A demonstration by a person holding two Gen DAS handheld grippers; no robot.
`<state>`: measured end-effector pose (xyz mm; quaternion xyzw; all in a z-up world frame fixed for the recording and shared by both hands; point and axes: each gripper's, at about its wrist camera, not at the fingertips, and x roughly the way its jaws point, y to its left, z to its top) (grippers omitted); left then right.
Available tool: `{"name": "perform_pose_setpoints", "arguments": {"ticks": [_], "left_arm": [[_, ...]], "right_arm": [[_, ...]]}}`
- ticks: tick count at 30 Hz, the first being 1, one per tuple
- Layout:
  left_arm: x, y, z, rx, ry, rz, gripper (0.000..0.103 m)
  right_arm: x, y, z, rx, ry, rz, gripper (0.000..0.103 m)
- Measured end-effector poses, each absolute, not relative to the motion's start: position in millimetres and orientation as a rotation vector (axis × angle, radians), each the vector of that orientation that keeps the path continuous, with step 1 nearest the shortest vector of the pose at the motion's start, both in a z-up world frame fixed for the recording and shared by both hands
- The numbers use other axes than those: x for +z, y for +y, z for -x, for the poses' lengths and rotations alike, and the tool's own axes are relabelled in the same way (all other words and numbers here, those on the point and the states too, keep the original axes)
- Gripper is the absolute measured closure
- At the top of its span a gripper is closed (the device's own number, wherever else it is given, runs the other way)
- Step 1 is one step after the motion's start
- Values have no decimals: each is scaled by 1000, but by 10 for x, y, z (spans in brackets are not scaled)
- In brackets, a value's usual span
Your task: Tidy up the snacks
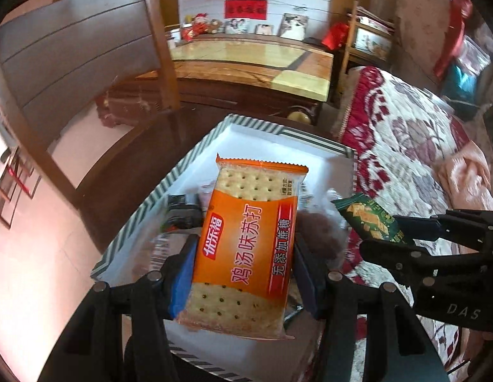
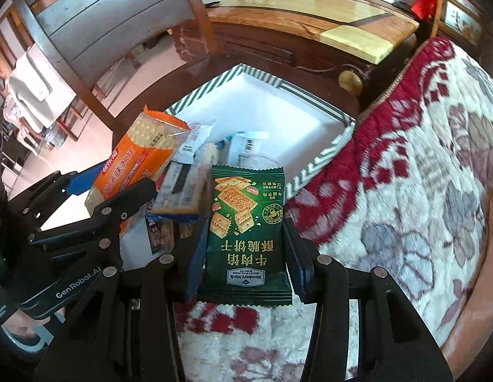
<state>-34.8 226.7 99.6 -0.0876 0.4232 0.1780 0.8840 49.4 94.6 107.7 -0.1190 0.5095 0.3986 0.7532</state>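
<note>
My left gripper (image 1: 243, 273) is shut on an orange soda-cracker packet (image 1: 246, 248), its blue pads pressing the packet's two long sides. It hangs over a white box with a green-striped rim (image 1: 195, 156). My right gripper (image 2: 246, 254) is shut on a green cracker packet (image 2: 246, 232), held just beside the box's near right edge, above the blanket. The right wrist view shows the orange packet (image 2: 135, 165) and the left gripper (image 2: 119, 197) at left. In the left wrist view the green packet (image 1: 367, 219) and the right gripper (image 1: 405, 235) sit at right.
Several wrapped snacks (image 2: 189, 175) lie inside the box (image 2: 313, 127). The box rests on a dark wooden table (image 1: 125, 172). A red-and-white floral blanket (image 2: 405, 175) lies to the right. A grey chair (image 2: 97, 22) and a long wooden bench (image 1: 253, 60) stand behind.
</note>
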Motion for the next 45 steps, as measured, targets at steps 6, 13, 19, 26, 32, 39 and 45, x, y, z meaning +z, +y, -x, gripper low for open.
{"name": "perform_pose_setpoints", "arguments": {"ticks": [6,13,19,26,32,39,45], "left_arm": [[935,2441,390,406,895,218,44],[827,2560,361,429,921,254,44],[802,2571,299,439,927,252,44],[767,2577,266,445,932,257,36],[796,2556,287,460,922,252,22],[882,2461,382,468,900,234,16],[988,2251,505,464,843,188,12]], "right_arm": [[1041,1179,-517,892,1116,295,58],[977,1459,-626,896,1122,341,58],[877,1680,-724,892,1140,375,58],[796,1747,-791,884,1142,334,54],[851,1644,-746,882,1134,304,51],[1014,1400,-662,866,1100,242,51],[1146,1090,-462,828,1024,191,51]]}}
